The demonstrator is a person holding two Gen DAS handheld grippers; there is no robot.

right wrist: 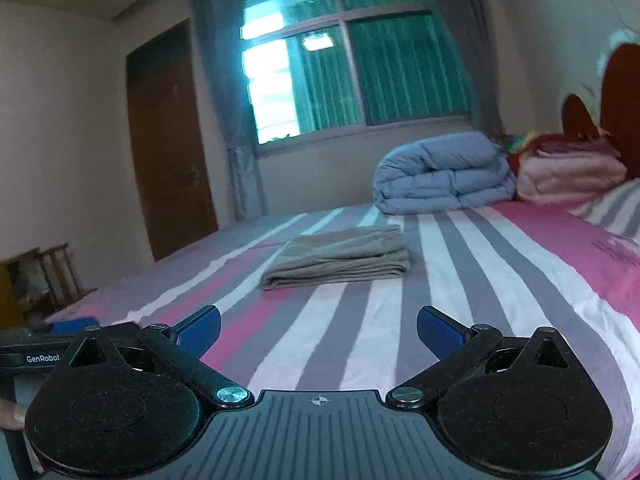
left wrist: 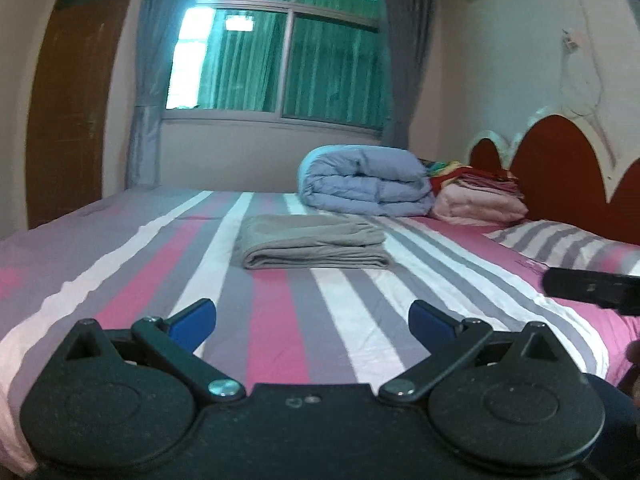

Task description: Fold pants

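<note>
A bedroom with a green-curtained window (left wrist: 276,56) at the top centre of both views and a brown door (right wrist: 172,152) on the left wall. Filling the lower half of each frame is a bed (left wrist: 280,320) under a sheet striped pink, grey and white.

The pants (left wrist: 314,246), grey-beige, lie folded into a flat rectangular stack on the sheet just above frame centre in the left wrist view (right wrist: 340,258); nothing touches them. Beyond them, at upper right, a rolled blue-grey duvet (left wrist: 366,180) sits beside a pile of pink folded linens (left wrist: 480,200), near the red scalloped headboard (left wrist: 560,160). A striped pillow (left wrist: 560,240) lies at the right edge.

The left gripper (left wrist: 312,320) hangs over the near part of the sheet, its blue-padded jaws spread wide and empty, well apart from the pants. The right gripper (right wrist: 318,326) is likewise spread wide, holding nothing, also well short of the stack.
</note>
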